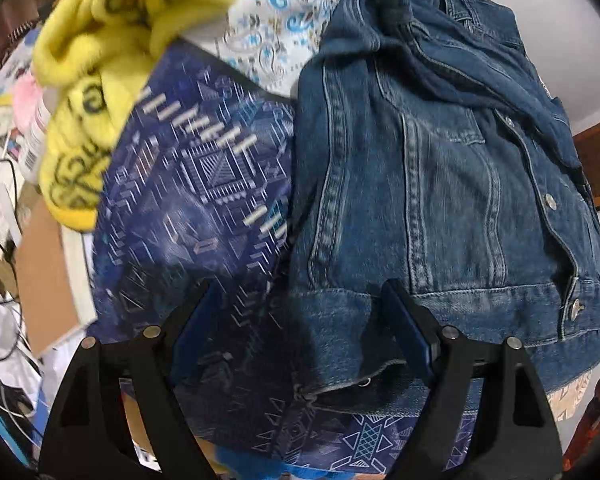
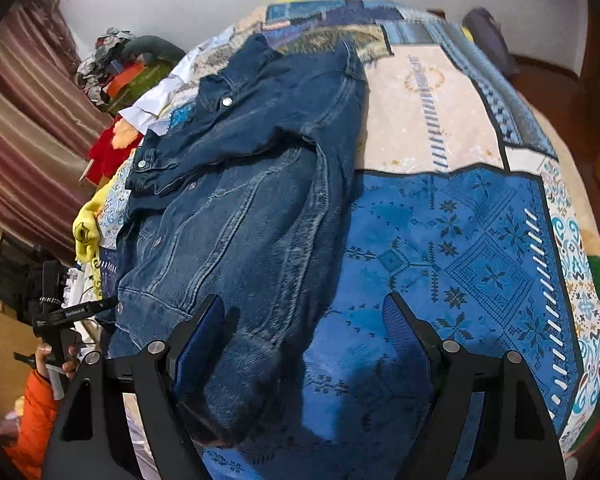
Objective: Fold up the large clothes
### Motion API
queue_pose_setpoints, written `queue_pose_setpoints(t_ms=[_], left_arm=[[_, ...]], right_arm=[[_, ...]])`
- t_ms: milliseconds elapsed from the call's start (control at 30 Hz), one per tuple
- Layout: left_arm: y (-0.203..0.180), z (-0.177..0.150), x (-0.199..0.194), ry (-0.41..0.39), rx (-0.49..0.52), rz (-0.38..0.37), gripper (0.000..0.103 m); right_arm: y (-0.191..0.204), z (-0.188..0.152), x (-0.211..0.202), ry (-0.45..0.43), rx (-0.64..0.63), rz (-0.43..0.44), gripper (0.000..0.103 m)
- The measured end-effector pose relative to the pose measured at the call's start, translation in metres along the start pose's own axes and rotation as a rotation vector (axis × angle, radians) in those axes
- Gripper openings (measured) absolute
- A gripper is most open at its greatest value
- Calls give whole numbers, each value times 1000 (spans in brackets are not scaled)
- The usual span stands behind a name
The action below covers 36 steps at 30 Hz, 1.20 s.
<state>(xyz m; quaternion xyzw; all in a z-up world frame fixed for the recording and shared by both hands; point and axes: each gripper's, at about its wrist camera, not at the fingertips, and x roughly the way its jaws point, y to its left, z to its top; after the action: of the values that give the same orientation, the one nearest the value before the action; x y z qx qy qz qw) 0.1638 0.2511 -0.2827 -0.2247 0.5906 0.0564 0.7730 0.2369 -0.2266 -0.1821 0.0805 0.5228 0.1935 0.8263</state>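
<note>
A dark blue denim jacket lies on a patterned blue bedspread, partly folded, with a sleeve laid across its front. My left gripper is open and empty, its jaws wide apart over the jacket's bottom hem and the bedspread. In the right wrist view the jacket lies left of centre on the bedspread. My right gripper is open and empty, just above the jacket's near sleeve end. The left gripper shows there at the far left, held in a hand.
A yellow garment is heaped at the bed's upper left. Cables and clutter lie beyond the bed's left edge. In the right wrist view, piled clothes and a striped curtain stand at left.
</note>
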Motion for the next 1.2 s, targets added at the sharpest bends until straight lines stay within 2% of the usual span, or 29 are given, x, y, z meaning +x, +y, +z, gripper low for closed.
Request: queue_pose_setpoints(t_ms=[33,100,167,200,267,367,400,500,700,867,933,1100,1200], left_arm=[[-1,-1,2,4,0,-13,75],[-3,-4,5,18,-1,-45,57],[-8,-6,8,27,12,-76,45],[-11,-7,8,21,24,-63,45],[-21,-7,5,1,67,-33,31],[-38,-4,-4,-43,124,12,19],[-44,-1,-12,-74,148,27,17],[-56,11,-39,-159,179,43,16],[-76,57,-101,-337,213,16,15],[-90,108,-142,-457,212,-1,15],[-99,136,-146,-494,203,11,15],[-103,200,-137,-502,123,-17,15],[-114,239,-111,-480,101,37,15]], right_arm=[[3,-2,-1,-3,-4,17,77],[9,-4,-2,-1,-25,49,64],[17,-5,-1,9,-49,72,50],[19,-5,0,10,-56,80,47],[20,-3,1,10,-59,99,35],[19,4,3,14,-32,147,23],[20,6,2,9,-33,154,22],[28,20,-4,-40,-67,172,18],[46,61,-19,-148,-141,188,16],[48,115,-25,-257,-139,164,15],[43,141,-24,-296,-126,147,15],[33,207,-3,-355,-97,98,15],[33,240,26,-353,-86,67,15]])
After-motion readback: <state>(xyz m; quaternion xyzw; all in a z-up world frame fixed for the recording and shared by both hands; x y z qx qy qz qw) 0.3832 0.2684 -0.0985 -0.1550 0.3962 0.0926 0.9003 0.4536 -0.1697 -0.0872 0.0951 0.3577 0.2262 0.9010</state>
